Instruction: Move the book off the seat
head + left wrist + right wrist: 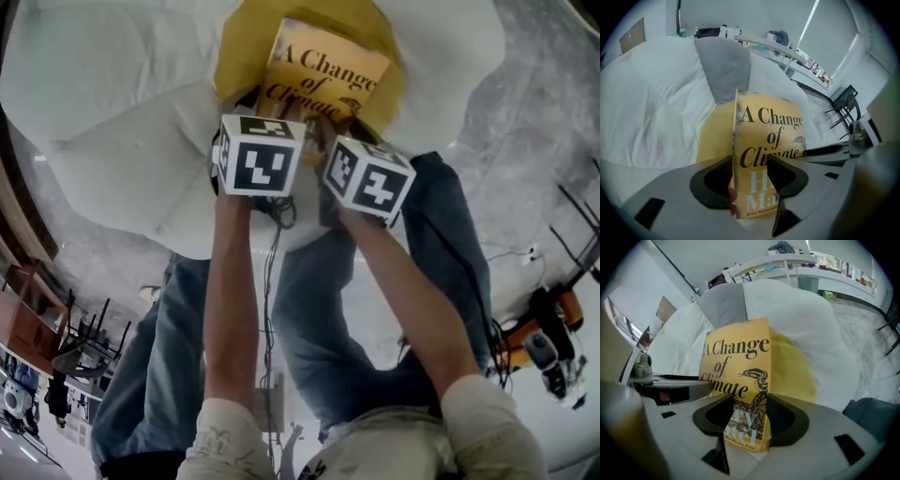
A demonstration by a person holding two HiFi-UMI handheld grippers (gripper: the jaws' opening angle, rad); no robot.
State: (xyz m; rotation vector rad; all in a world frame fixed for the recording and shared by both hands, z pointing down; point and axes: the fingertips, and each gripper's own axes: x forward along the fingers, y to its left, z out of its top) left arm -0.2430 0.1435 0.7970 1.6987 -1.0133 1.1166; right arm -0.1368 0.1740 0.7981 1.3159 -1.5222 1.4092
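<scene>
Clearly both grippers have hold of the book (pixel 323 75), a yellow-jacketed copy titled "A Change of Climate", which stands upright between them with its front cover facing the person. In the left gripper view the left gripper (pixel 750 176) is clamped on the lower part of the book at its spine side, one jaw behind the back cover and the other pressed onto the front, the jaws only as far apart as the book is thick. In the right gripper view the right gripper (pixel 743 416) grips the lower corner at the opposite, page-edge side in the same way, with the snake drawing on the cover just above its jaws. From the head view the two marker cubes sit side by side, close together, at the book's near edge, and the person's bare forearms (pixel 230 300) reach down to them over blue jeans (pixel 159 356). The book is over a yellow cushion (pixel 715 136) that lies on the puffy white seat (pixel 122 112); whether its bottom edge touches the cushion cannot be made out. A grey pillow (pixel 724 70) leans at the back of the seat, and speckled grey floor (pixel 534 141) lies beside it
</scene>
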